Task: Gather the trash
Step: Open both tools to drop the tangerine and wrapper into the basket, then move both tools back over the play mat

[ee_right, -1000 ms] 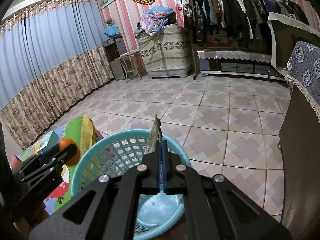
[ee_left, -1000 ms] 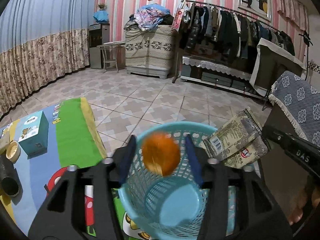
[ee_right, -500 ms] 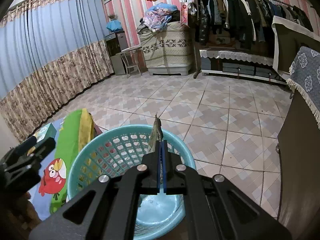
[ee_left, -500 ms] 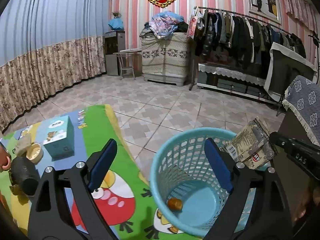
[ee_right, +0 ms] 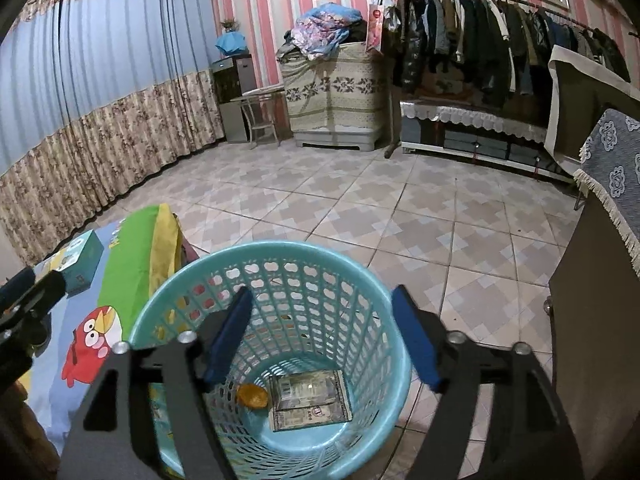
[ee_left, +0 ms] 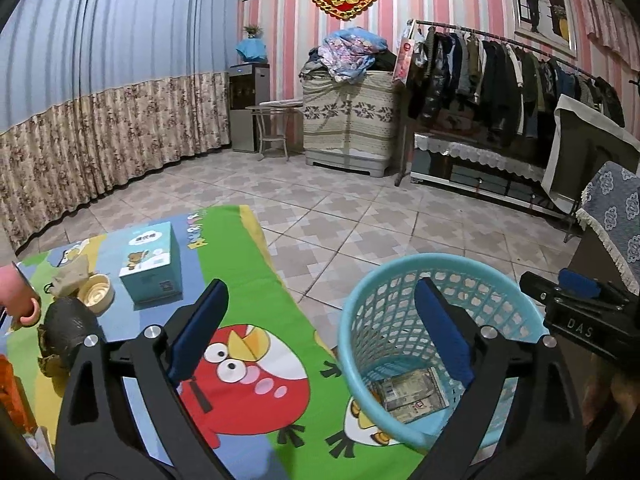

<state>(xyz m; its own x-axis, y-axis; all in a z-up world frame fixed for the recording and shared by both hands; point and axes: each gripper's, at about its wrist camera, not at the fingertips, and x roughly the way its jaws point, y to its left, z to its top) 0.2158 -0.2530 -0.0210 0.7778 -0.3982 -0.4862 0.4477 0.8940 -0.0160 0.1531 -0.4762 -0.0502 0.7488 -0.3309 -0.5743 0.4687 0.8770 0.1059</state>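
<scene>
both wrist cams look down, share basket (ee_left: 440, 264)

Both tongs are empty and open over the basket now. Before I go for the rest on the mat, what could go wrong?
1. The light basket stands at the mat's edge; swinging the left tongs leftward might clip its rim and tip out the wrapper and orange piece.
2. The remaining clutter is bunched: the crumpled paper touches the small cup, so one grab may drag both.
</scene>
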